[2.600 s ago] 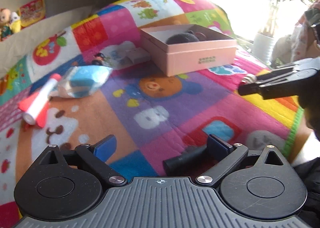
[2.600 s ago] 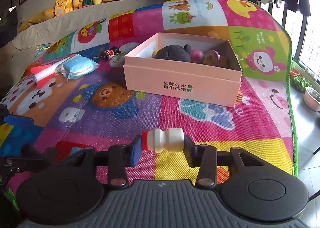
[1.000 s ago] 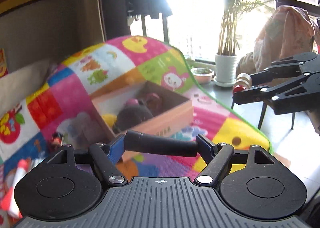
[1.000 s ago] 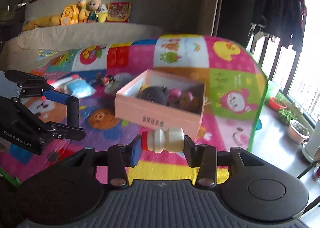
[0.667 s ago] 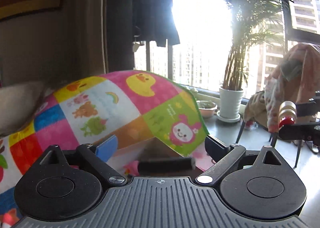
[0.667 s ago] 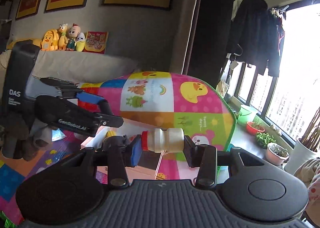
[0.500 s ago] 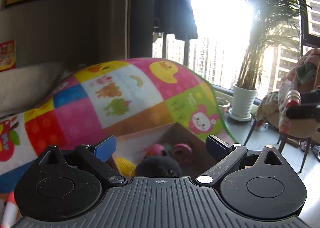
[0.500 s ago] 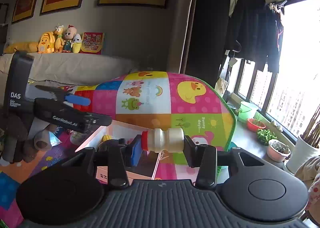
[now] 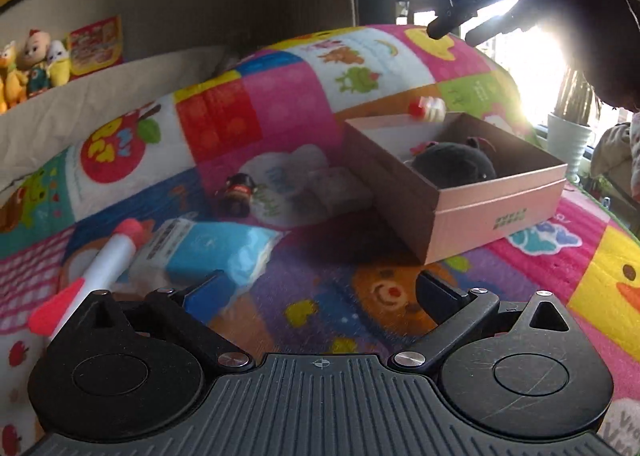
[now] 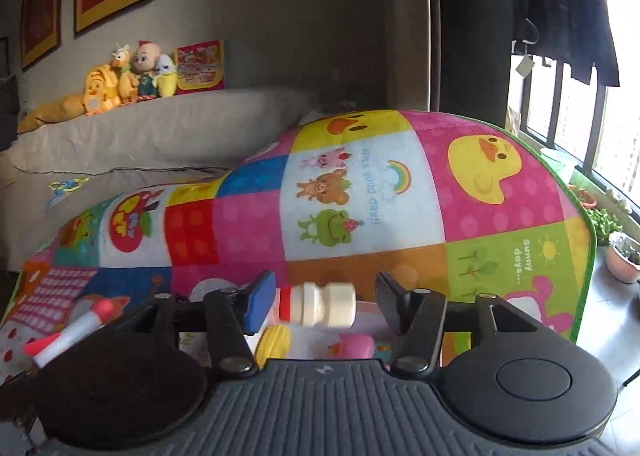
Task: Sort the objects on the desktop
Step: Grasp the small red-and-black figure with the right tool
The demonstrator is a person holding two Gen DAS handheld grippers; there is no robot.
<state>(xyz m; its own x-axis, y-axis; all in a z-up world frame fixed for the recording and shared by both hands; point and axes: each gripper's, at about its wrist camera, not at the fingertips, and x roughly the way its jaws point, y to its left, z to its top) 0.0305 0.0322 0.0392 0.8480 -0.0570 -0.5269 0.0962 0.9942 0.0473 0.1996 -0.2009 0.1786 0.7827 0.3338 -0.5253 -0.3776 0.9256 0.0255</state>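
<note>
L gripper hangs low over the play mat, jaws spread wide and opening, nothing betw them; only bear-print mat shows in the gap. R gripper is up above the pink box; its jaws are opening, and the small white bottle w/ red cap sits betw them lying sideways, cap by the blue pad, a clear gap to the black pad on the other side, so not squeezed. In the L wrist view the same bottle shows blurred at the box's far rim, w/ the R gripper's dark fingers well above it.

Box: open top, near corner points toward the L gripper, its far side near the mat's window edge. Inside: dark plush against the near wall; pink and yellow bits further in, too small to name.

Left of box, on mat: small dark figurine, then a pale wrapped pack just beside the box's left wall. Nearer the L gripper: blue-and-clear tissue pack, touching or almost touching the blue finger pad; white-and-red toy rocket just left of it.

Open room: bare mat betw L gripper and box's near corner, and the whole right front strip to the green-trimmed mat edge. Beyond that edge: floor, plant pots, window.
</note>
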